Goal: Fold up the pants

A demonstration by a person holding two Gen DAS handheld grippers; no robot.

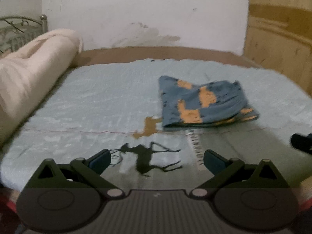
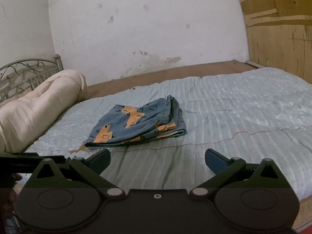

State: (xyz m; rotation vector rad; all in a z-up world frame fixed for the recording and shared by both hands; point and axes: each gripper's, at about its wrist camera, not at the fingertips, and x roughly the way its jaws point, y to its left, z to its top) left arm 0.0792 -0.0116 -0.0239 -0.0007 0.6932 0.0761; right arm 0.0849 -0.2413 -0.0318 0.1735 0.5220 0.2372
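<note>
Blue pants with orange patches lie folded into a compact stack on the pale blue bedspread. In the right wrist view the same pants sit left of centre, waistband edge toward the right. My left gripper hovers over the near part of the bed, open and holding nothing, with the pants ahead and to its right. My right gripper is open too, back from the pants, which lie ahead and slightly left. At the right edge of the left wrist view a dark part of the right gripper shows.
A rolled cream quilt lies along the left side of the bed before a metal headboard. A stained white wall stands behind, and a wooden panel to the right. A deer print marks the bedspread near me.
</note>
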